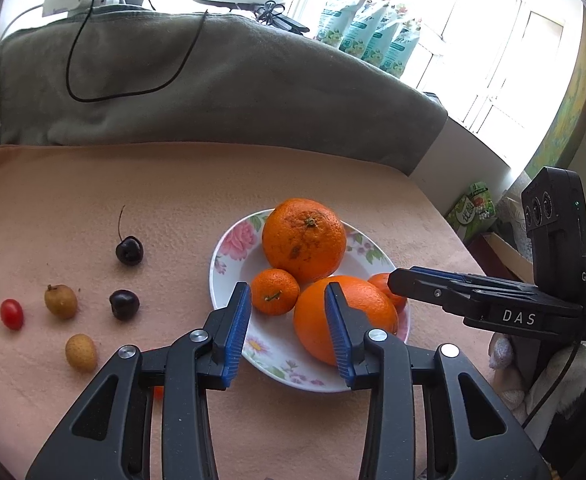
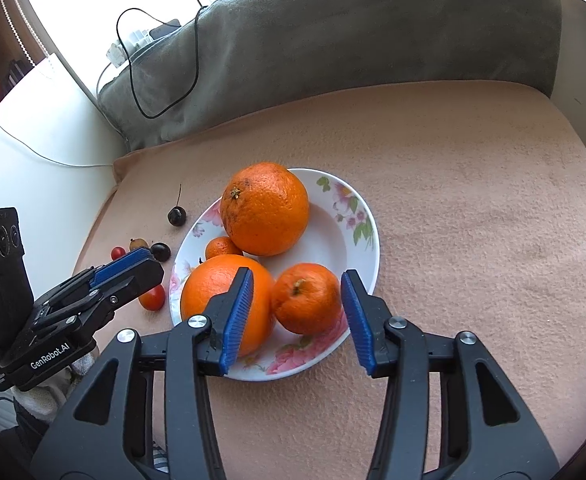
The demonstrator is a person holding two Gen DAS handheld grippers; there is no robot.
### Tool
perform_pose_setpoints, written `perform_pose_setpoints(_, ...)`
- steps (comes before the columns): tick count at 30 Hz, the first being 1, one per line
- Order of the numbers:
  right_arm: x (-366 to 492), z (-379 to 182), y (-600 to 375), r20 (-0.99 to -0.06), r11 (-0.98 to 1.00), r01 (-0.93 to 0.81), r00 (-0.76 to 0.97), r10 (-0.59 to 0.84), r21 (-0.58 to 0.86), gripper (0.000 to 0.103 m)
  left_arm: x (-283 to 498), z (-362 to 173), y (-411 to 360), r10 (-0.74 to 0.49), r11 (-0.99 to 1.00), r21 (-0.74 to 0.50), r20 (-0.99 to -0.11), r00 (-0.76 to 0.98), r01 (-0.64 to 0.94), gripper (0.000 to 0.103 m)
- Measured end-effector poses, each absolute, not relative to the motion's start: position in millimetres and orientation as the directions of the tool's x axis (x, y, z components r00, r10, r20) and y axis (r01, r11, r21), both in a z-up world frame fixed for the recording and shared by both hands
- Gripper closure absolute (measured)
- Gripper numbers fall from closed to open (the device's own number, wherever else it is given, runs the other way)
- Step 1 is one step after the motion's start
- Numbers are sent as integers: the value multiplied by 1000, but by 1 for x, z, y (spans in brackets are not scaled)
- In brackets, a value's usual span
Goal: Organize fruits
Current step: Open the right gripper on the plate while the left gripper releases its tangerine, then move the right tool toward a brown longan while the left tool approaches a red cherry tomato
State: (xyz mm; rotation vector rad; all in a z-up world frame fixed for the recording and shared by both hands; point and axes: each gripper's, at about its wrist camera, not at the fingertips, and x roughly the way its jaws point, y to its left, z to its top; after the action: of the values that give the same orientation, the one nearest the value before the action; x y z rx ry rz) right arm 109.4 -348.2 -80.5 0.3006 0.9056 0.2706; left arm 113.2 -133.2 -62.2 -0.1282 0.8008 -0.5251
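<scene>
A floral plate (image 1: pixel 229 256) (image 2: pixel 357 208) holds two large oranges (image 1: pixel 304 239) (image 2: pixel 265 214) and two small mandarins (image 1: pixel 275 291) (image 2: pixel 307 298). My left gripper (image 1: pixel 289 332) is open and empty, above the plate's near edge. My right gripper (image 2: pixel 297 320) is open, its blue pads either side of a mandarin without touching it. Left of the plate lie two dark cherries (image 1: pixel 129 250), two brownish longans (image 1: pixel 61 301) and a cherry tomato (image 1: pixel 11 313). Another cherry tomato (image 2: pixel 153 297) lies by the plate.
The fruit lies on a peach-coloured cloth (image 1: pixel 173 184) (image 2: pixel 473 220). A grey blanket (image 1: pixel 213 80) with a black cable rises behind it. The right gripper (image 1: pixel 493 296) shows at the right of the left wrist view; the left gripper (image 2: pixel 129 272) shows at the left of the right wrist view.
</scene>
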Motion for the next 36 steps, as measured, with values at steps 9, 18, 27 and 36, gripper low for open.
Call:
perform_pose_setpoints(9, 103, -68, -348, -706, 935, -104, 629, 325, 338, 26, 114, -61, -133, -465, 881, -285, -663, 587, 377, 37)
perform_pose_setpoints(18, 102, -62, -348, -695, 940, -90, 651, 305, 328, 23, 113, -61, -132, -428, 899, -250, -680, 595, 361, 28)
perform_pose_setpoints(27, 102, -56, -341, -688, 941, -103, 657, 308, 323, 21, 109, -59, -132, -406, 907, -219, -680, 611, 359, 28)
perform_pose_setpoints(36, 100, -53, -335, -684, 944, -112, 664, 302, 309, 21, 107, -54, -123, -380, 919, -194, -675, 633, 344, 28)
